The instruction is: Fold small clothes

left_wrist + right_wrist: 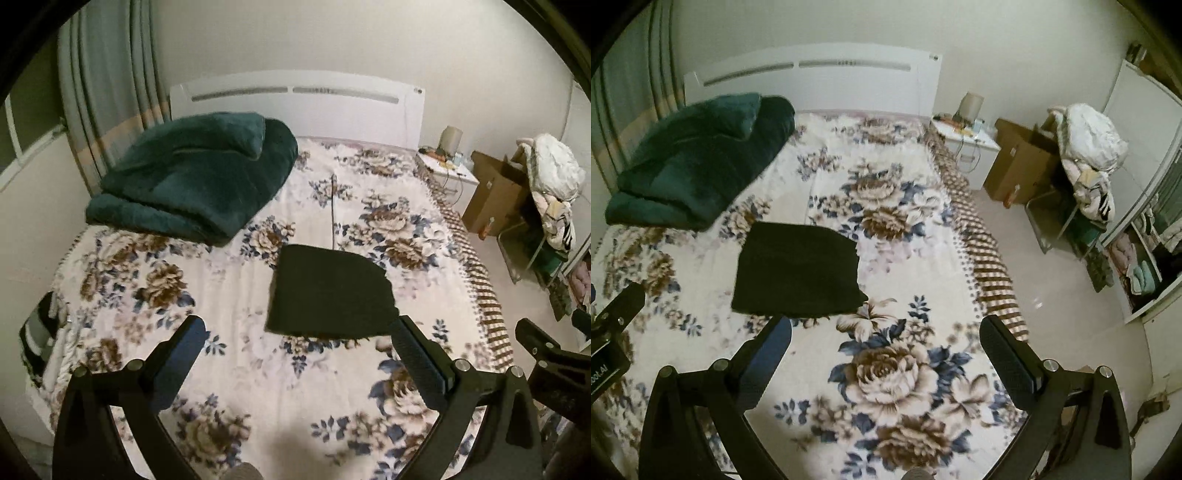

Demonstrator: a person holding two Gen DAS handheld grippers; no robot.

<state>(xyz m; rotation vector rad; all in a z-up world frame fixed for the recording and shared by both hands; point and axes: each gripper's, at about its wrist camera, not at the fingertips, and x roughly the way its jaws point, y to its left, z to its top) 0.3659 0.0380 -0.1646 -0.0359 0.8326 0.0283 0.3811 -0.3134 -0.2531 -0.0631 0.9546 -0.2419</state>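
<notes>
A small black garment (328, 291) lies folded into a flat rectangle on the floral bedspread (236, 295); the right wrist view shows the same garment (798, 271) left of centre. My left gripper (299, 332) hangs open above the bed, just in front of the garment's near edge, with nothing between its fingers. My right gripper (886, 332) is also open and empty, to the right of the garment over the floral bedspread (897, 229). A finger of the right gripper (546, 347) shows at the right edge of the left wrist view.
A folded dark green blanket (195, 173) lies at the bed's far left by the white headboard (299, 107). Right of the bed stand a white nightstand (971, 144), a cardboard box (1019, 166) and a chair piled with clothes (1089, 155). Folded striped cloth (40, 328) sits at the left bed edge.
</notes>
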